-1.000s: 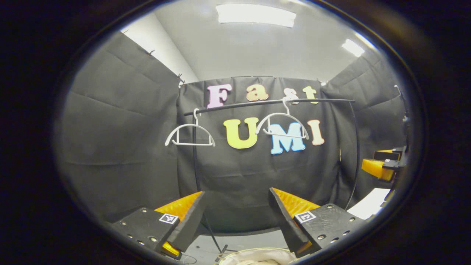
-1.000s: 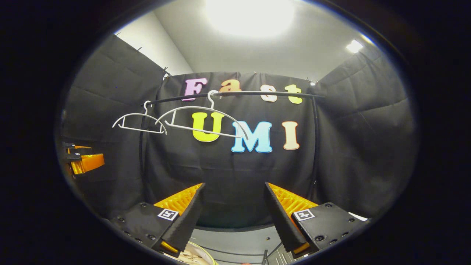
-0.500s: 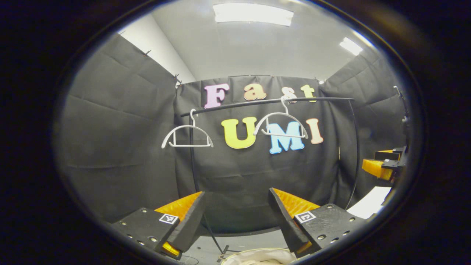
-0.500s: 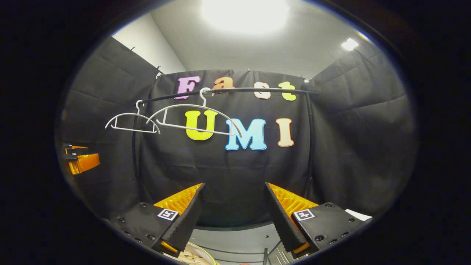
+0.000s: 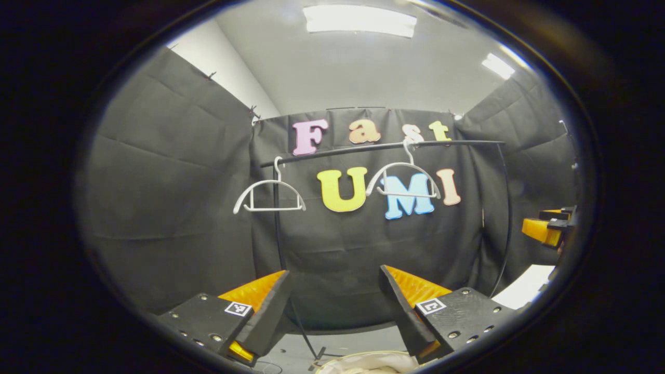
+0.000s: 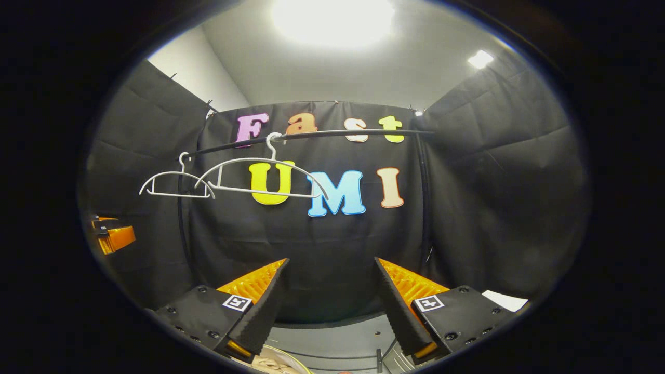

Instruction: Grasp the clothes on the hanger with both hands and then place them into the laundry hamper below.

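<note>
Holding nothing, left gripper (image 5: 333, 301) with fingers spread wide, dark booth wall showing through the gap. Same for right gripper (image 6: 330, 298) in the right gripper view: fingers spread, nothing pinched between them. Below the left gripper's fingers, at the bottom edge of the left gripper view, pale cream clothes (image 5: 363, 363) heaped inside the laundry hamper (image 5: 332, 362), only its light rim visible. Same hamper's curved rim and pale cloth peeking in at the bottom of the right gripper view, under its left finger. Off at the right edge of the left gripper view, the right gripper again, held level, well apart from the rail. Farther back, black rail (image 5: 384, 147) spanning the rear of the booth on thin black uprights. Hanging from it, two white hangers, both bare: left hanger (image 5: 269, 193) near the rail's left end, right hanger (image 5: 403, 179) toward its right half. Overhead, bright ceiling light panel (image 5: 359, 19).
</note>
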Demonstrator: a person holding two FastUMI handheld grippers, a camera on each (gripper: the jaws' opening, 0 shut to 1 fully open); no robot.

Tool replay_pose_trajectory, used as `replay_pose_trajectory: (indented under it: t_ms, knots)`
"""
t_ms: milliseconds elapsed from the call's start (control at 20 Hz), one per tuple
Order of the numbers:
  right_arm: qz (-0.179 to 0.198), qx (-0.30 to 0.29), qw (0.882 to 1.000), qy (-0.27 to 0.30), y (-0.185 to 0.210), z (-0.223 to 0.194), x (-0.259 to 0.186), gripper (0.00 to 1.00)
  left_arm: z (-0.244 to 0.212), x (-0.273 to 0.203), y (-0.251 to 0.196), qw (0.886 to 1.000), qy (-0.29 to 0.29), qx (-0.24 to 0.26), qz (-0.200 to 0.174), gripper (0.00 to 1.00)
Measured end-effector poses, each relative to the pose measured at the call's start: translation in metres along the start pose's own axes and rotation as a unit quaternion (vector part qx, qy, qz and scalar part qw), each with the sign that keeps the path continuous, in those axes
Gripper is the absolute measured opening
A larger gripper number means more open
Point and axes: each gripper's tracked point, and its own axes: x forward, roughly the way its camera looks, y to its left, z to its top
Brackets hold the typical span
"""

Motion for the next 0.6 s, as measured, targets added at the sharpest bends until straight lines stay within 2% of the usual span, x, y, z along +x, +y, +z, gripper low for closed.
replay_pose_trajectory:
  t_ms: [300, 600]
  knots:
    - [-0.012, 0.003, 1.000, -0.004, -0.011, 0.003, 0.003, 0.98, 0.004, 0.003, 0.009, 1.000, -0.006, 0.003, 0.011, 1.00]
    - [-0.015, -0.001, 1.000, -0.016, -0.015, 0.009, 0.001, 0.98, 0.007, 0.004, 0.003, 1.000, -0.007, -0.002, 0.005, 1.00]
